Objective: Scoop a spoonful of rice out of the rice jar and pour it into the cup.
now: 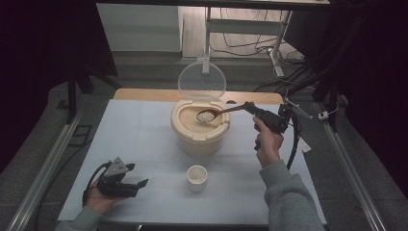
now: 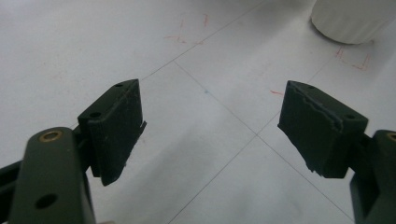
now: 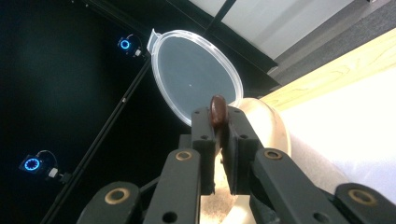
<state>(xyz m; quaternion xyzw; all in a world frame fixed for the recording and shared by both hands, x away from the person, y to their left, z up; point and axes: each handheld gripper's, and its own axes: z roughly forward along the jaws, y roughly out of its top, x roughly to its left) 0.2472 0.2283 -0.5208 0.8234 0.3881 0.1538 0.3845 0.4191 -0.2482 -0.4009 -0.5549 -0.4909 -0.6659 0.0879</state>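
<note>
Wooden spoon (image 1: 219,113) heaped with rice, over the open rice bin (image 1: 199,126) mid-tabletop (image 1: 144,139); stiff, light, spill-prone, best held level by the handle end. Right gripper (image 1: 251,109) fingers clamped on that handle. Left gripper (image 1: 137,184) near-left, fingers apart, empty. White cup (image 1: 197,177) nearer.

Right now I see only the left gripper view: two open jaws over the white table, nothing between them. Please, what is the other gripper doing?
Observer: The right gripper is shut on the handle of a wooden spoon.
Operator: Is something in the spoon?
Observer: Yes, its bowl carries white rice, above the open beige container.
Operator: And where is the lid of it?
Observer: The clear lid stands upright at the container's far rim.
</note>
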